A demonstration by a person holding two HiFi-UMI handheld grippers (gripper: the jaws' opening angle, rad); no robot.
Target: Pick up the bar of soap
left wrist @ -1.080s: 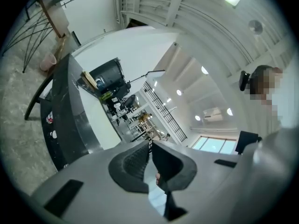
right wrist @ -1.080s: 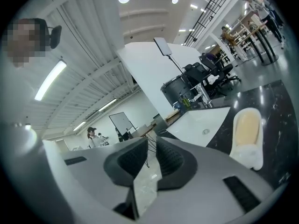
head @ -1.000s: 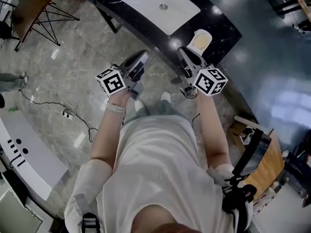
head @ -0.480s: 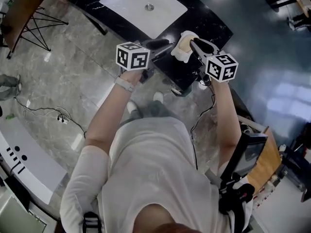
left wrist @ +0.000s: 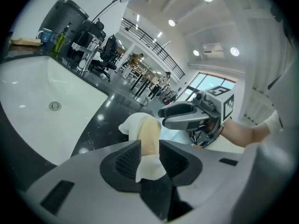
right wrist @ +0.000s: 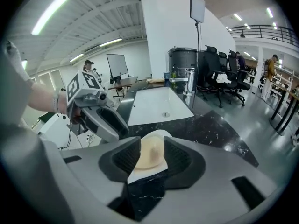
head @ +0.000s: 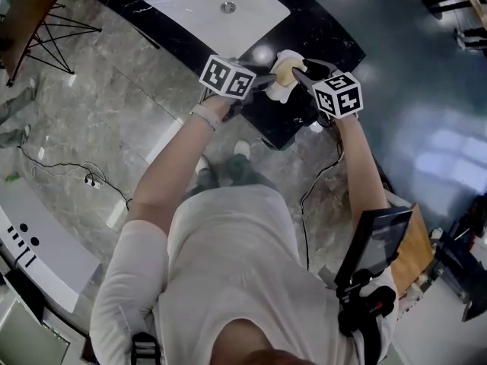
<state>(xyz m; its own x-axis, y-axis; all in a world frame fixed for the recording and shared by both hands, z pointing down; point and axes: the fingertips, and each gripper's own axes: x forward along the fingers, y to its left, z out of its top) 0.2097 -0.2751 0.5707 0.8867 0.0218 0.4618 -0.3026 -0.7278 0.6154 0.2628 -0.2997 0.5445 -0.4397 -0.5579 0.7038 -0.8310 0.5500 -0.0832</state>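
A cream bar of soap [head: 283, 70] lies on a white dish [head: 278, 91] on the black marble counter [head: 327, 29], to the right of the sink. My left gripper [head: 268, 79] comes at it from the left and my right gripper [head: 298, 72] from the right, tips nearly meeting over the dish. In the left gripper view the soap [left wrist: 150, 132] shows in the gap of the left gripper [left wrist: 150, 146], whose jaws are opening. In the right gripper view the soap [right wrist: 152, 155] sits between the parted jaws of the right gripper [right wrist: 152, 148], still resting on its dish [right wrist: 145, 174].
A white sink basin [head: 217, 10] is set in the counter left of the dish, with a tap and bottles behind it [left wrist: 70, 41]. The counter's front edge runs just below the dish. Grey marble floor, a cable [head: 84, 177] and the person's feet lie below.
Both grippers have moved forward from over the floor near the person's body onto the counter and closed in on the soap dish from either side.
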